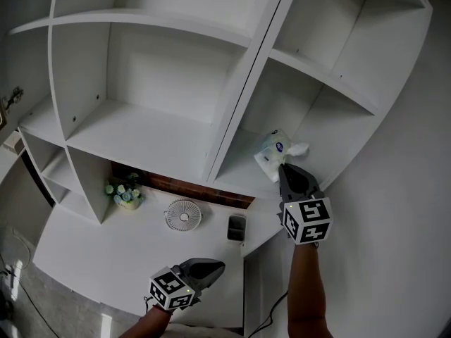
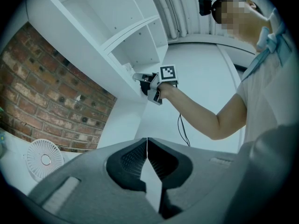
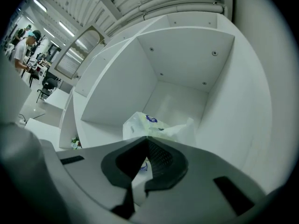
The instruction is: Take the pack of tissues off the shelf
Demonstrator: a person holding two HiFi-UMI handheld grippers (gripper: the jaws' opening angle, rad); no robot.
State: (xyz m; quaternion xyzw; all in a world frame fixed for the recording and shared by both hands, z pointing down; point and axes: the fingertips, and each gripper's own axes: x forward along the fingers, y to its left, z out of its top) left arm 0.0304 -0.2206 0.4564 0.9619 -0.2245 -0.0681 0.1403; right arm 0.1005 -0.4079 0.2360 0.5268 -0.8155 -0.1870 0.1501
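Observation:
The pack of tissues is a white plastic-wrapped pack with a blue mark. It lies on the lower right shelf of the white unit. My right gripper reaches into that compartment and is shut on the near edge of the pack's wrapper. In the right gripper view the jaw tips meet on the crinkled plastic. My left gripper hangs low over the desk, shut with nothing in it; its jaws touch along a thin line. The left gripper view shows the right gripper at the shelf edge.
On the white desk below the shelves stand a small round fan, a pot of flowers and a dark rectangular object. A brick wall backs the desk. Shelf dividers flank the compartment.

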